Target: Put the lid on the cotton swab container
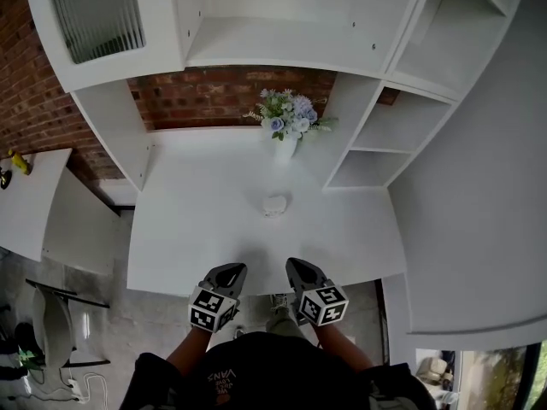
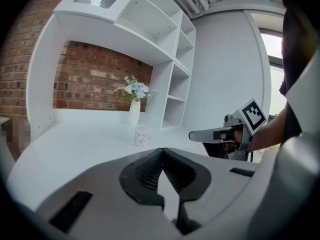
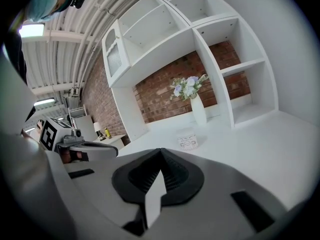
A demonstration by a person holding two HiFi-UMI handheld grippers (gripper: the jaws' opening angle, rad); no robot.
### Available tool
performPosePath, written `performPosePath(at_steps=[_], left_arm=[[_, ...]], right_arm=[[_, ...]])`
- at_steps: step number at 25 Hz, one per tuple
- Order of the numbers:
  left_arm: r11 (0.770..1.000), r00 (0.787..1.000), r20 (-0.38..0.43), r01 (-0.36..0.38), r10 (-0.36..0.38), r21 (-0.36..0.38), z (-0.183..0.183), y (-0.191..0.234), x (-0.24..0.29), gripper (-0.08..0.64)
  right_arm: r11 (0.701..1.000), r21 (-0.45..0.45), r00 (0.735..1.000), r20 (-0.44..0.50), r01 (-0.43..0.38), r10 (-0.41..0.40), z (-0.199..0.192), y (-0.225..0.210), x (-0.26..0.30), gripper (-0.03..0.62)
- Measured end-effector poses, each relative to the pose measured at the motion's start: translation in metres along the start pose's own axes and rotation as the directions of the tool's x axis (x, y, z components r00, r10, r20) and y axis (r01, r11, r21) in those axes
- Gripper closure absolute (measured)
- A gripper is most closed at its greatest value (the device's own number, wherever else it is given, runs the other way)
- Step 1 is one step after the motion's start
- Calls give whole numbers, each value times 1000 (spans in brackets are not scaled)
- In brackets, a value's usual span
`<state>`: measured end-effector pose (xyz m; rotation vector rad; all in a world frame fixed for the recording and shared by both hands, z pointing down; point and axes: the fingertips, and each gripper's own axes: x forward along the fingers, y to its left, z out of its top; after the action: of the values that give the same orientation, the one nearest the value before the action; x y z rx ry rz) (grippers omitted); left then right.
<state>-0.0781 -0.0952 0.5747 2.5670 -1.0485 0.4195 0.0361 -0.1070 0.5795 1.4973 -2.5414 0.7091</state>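
Currently left tool (image 1: 232,271) and right tool (image 1: 296,266) both closed, empty, at desk (image 1: 184,229) edge; cotton swab container (image 1: 274,204) apart, ahead.

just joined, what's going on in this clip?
A person holds the left tongs and right tongs side by side over the near edge of the white desk, both shut and empty. The small white round labelled container sits untouched mid-desk, in front of a white vase of blue and white flowers. Whether the container is already capped is too small to tell.
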Motion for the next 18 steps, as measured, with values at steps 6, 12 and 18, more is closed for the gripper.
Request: performPosePath(at_steps=[6, 12, 18], left_arm=[[1000, 1000, 3, 27, -28, 10, -15, -12, -33, 554], [998, 999, 8, 52, -52, 29, -27, -23, -61, 554], [996, 998, 18, 66, -67, 55, -37, -29, -84, 554]], right_arm=[[1000, 13, 1000, 10, 20, -20, -21, 27, -22, 594], [999, 10, 999, 25, 42, -42, -32, 47, -39, 594], [998, 4, 998, 36, 57, -57, -42, 65, -52, 594]])
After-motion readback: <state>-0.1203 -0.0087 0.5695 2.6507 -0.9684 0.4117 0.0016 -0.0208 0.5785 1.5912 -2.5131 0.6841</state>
